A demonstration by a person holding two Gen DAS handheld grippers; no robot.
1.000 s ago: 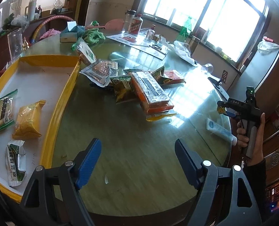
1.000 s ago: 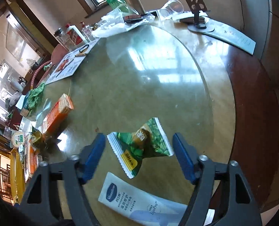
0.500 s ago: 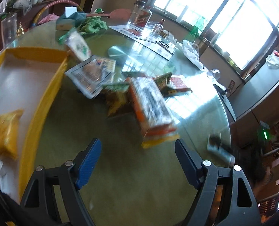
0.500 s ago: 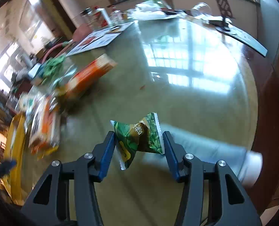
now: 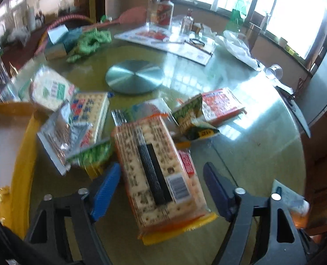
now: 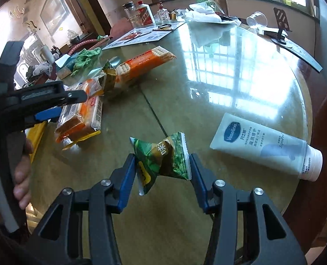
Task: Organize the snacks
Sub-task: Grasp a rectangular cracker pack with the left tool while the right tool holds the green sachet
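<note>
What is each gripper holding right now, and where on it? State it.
The right gripper pinches the green snack packet by its two side edges. The left gripper holds nothing: open around the cracker pack.

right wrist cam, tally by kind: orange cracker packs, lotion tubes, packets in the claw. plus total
Orange cracker packs: 2
Lotion tube: 1
Green packet in the right claw: 1
Total: 4

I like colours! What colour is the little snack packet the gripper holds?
Green snack packet, with a yellow patch; right wrist view.
</note>
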